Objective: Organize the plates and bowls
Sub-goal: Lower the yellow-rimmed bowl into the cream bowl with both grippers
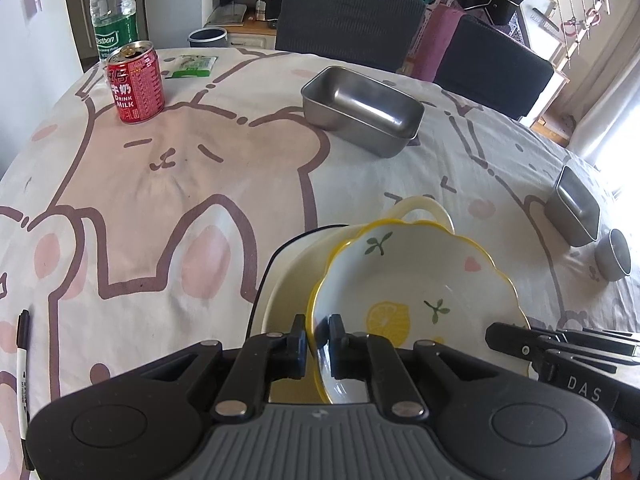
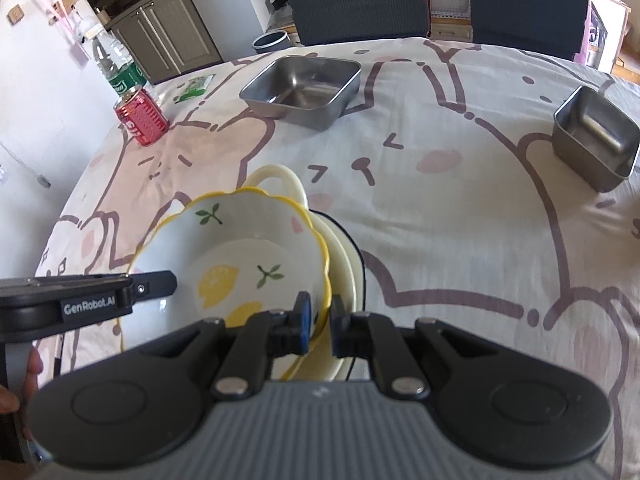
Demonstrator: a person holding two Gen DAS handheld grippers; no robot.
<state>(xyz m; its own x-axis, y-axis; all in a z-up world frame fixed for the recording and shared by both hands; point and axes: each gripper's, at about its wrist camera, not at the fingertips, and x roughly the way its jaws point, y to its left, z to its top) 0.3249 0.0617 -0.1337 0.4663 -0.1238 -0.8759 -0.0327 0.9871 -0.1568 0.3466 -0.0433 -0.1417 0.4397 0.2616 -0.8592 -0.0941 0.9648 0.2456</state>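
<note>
A scalloped, yellow-rimmed lemon bowl (image 1: 416, 280) (image 2: 240, 256) rests tilted on a cream dish with a loop handle (image 1: 416, 208) (image 2: 276, 178), which lies on a dark-edged plate (image 1: 276, 264) (image 2: 352, 248). My left gripper (image 1: 318, 340) is shut on the bowl's left rim. My right gripper (image 2: 318, 320) is shut on its right rim. Each gripper's arm shows at the side of the other's view. A large steel tray (image 1: 362, 110) (image 2: 304, 90), a small steel tray (image 1: 576, 208) (image 2: 596, 142) and a little steel cup (image 1: 612, 256) stand apart on the cloth.
A red milk can (image 1: 134, 82) (image 2: 142, 118), a water bottle (image 1: 112, 8) (image 2: 116, 66) and a green packet (image 1: 192, 66) stand far left. A marker pen (image 1: 24, 384) lies near the front left edge. Two dark chairs (image 1: 348, 20) stand behind the table.
</note>
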